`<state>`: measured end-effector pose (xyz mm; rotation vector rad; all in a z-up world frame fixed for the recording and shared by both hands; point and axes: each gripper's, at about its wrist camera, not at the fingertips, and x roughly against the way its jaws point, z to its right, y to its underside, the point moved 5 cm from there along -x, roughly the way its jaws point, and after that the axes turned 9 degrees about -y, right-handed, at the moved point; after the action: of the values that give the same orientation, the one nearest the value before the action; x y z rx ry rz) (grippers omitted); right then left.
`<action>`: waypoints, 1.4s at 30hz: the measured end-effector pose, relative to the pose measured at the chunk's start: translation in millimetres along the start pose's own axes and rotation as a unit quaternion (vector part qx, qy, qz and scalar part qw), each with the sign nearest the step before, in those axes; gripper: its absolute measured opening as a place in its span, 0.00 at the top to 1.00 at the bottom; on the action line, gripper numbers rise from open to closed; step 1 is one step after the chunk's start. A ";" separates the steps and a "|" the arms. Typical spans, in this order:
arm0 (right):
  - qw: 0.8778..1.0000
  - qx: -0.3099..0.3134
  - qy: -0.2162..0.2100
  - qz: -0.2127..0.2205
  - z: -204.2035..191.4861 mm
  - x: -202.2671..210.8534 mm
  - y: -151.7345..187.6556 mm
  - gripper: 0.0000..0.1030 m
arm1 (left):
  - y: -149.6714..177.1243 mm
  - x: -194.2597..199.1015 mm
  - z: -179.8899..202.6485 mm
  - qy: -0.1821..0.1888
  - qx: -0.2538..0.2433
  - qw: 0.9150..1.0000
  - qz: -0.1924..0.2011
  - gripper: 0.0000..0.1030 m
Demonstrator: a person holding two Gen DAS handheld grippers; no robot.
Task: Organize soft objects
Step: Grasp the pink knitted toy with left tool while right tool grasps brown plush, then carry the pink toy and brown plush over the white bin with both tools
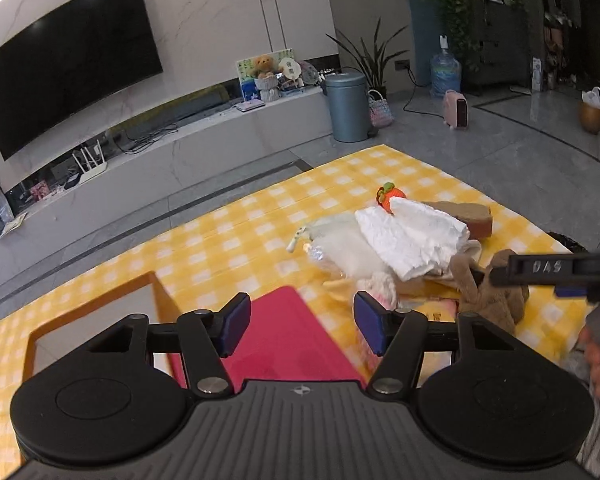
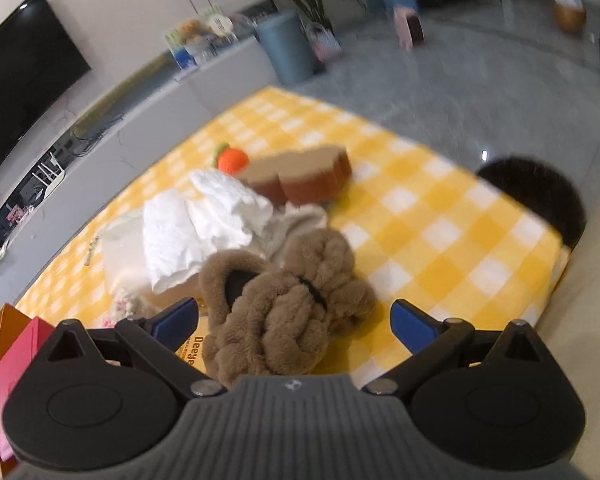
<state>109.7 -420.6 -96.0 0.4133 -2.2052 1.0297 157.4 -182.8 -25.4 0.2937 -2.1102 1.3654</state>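
Observation:
A pile of soft things lies on the yellow checked cloth (image 1: 228,236): white crumpled cloths (image 1: 412,236), a translucent white bag (image 1: 340,248), an orange knitted toy (image 1: 390,196), a brown sponge-like block (image 1: 472,216) and a brown furry plush (image 1: 496,300). My left gripper (image 1: 300,326) is open and empty above a red box (image 1: 284,336). My right gripper (image 2: 296,320) is open with the brown plush (image 2: 288,304) between its fingers, untouched by the pads. The white cloths (image 2: 204,220), orange toy (image 2: 231,159) and brown block (image 2: 304,178) lie beyond it. The right gripper's body (image 1: 552,268) shows in the left view.
An orange-rimmed box (image 1: 96,312) stands beside the red box at the near left. A yellow printed packet (image 2: 194,350) lies under the plush. A black round object (image 2: 540,196) sits at the cloth's right edge. A TV cabinet (image 1: 172,160) and blue bin (image 1: 348,106) stand beyond.

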 end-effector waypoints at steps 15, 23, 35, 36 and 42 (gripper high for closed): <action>0.994 -0.042 -0.037 -0.098 6.6 -51.2 13.8 0.19 | -21.2 -87.9 41.8 0.068 -0.045 0.985 -0.150 0.12; 0.993 -0.028 -0.058 -0.099 1.1 -52.1 15.3 0.33 | -17.9 -111.4 62.7 0.078 -0.069 0.974 -0.199 0.13; 0.992 -0.041 -0.074 -0.098 5.9 -51.2 14.4 0.35 | -7.7 -134.5 84.3 0.052 -0.110 0.969 -0.216 0.43; 0.992 -0.042 -0.074 -0.098 6.0 -50.8 14.6 0.35 | -6.7 -135.3 86.3 0.063 -0.107 0.967 -0.225 0.50; 0.991 -0.052 -0.080 -0.095 8.5 -50.9 14.2 0.35 | -3.8 -137.1 87.7 0.073 -0.099 0.964 -0.237 0.68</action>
<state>135.7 -417.8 -142.7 0.6647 -2.2969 0.8008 236.2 -280.4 -129.1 0.5549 -1.8758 0.8647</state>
